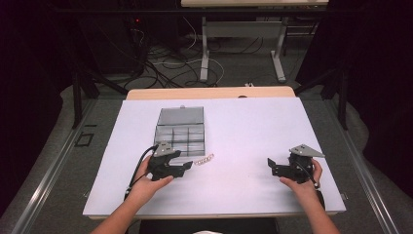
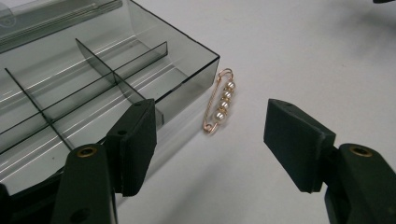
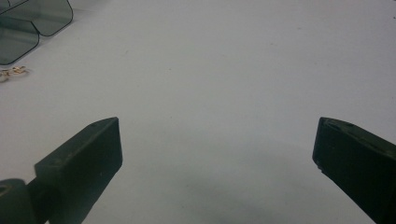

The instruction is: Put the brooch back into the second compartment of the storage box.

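Pearl pin lies flat, long axis along the organiser box wall, clasp detail unclear. Left gripper open, empty; right gripper open, empty.

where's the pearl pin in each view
High view: pearl pin lies on the white table, just off the near right corner of the open organiser box.
Left gripper view: centre, beside the box's corner, ahead of the open jaws.
Right gripper view: far left edge, partly cut off.
Shared landmark: the box's corner.
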Demonstrator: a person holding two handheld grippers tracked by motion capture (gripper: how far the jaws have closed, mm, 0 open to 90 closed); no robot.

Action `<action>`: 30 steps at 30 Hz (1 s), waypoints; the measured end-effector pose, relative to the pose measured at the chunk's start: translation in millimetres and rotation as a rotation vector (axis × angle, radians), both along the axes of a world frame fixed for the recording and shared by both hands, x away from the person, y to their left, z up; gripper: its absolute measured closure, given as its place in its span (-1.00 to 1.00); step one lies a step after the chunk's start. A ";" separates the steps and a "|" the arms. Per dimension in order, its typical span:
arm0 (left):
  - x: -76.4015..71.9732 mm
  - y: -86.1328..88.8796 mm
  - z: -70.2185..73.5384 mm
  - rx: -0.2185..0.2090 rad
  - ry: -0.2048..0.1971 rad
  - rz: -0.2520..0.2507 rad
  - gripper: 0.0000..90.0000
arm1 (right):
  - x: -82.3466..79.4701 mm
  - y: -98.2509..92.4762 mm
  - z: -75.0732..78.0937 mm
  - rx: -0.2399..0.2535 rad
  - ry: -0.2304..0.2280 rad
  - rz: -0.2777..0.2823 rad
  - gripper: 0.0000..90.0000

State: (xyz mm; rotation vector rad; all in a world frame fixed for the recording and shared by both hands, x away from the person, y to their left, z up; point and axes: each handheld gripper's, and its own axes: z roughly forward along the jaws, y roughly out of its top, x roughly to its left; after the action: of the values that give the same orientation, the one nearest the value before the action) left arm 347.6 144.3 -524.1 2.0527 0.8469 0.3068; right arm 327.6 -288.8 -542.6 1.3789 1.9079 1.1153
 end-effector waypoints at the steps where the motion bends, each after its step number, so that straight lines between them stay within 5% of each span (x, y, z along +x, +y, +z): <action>1: 0.5 -1.3 1.0 0.009 0.000 0.000 -0.23 | 0.2 0.1 -0.1 -0.002 0.000 0.000 -0.97; 14: 11.6 -28.7 0.2 0.013 0.017 -0.032 -0.09 | 0.4 0.5 -0.8 -0.006 -0.008 0.001 -0.96; 30: 21.5 -46.6 -6.6 0.071 0.040 -0.065 0.15 | 0.6 0.8 -1.1 0.002 0.000 0.007 -0.95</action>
State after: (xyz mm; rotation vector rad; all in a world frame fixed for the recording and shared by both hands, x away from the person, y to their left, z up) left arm 369.1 97.7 -530.7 2.1539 0.8019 0.2649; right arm 328.2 -288.0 -543.7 1.3749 1.9131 1.1207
